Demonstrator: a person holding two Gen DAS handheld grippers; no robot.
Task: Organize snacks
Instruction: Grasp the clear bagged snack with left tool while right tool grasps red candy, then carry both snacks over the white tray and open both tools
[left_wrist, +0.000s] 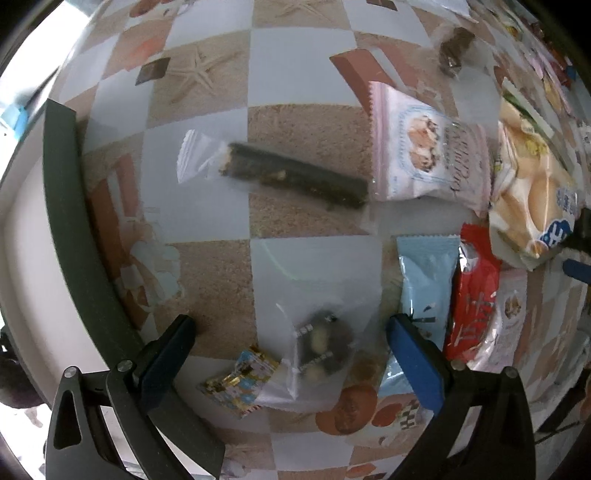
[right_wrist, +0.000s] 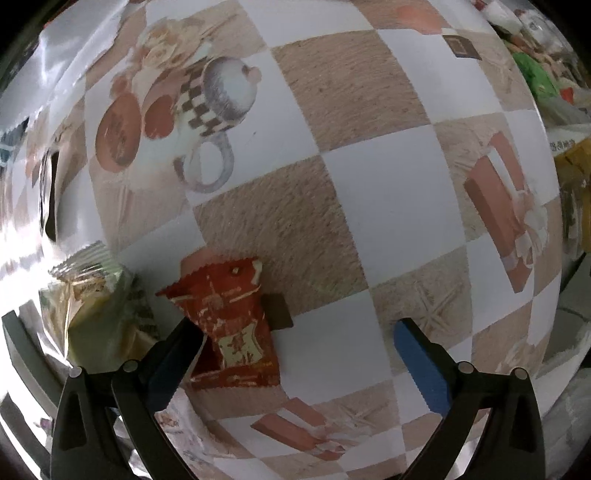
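Note:
My left gripper (left_wrist: 291, 328) is open above a clear packet of dark nut candy (left_wrist: 321, 350) that lies between its fingers, with a small colourful foil candy (left_wrist: 240, 380) beside it. Farther off lie a dark seaweed roll in a clear wrapper (left_wrist: 291, 173), a pink-white snack bag (left_wrist: 428, 155), a light blue packet (left_wrist: 428, 280), a red packet (left_wrist: 472, 295) and a yellow bread bag (left_wrist: 532, 195). My right gripper (right_wrist: 299, 332) is open; a red packet (right_wrist: 229, 321) lies by its left finger, and a pale green-yellow packet (right_wrist: 96, 310) lies to the left.
The checkered printed tablecloth (right_wrist: 388, 195) covers the table. A dark green tray rim (left_wrist: 70, 206) curves along the left of the left wrist view. A small brown candy (left_wrist: 452, 48) and several more snacks (left_wrist: 546, 66) lie at the far right. More packets (right_wrist: 535, 70) sit at the right wrist view's upper right.

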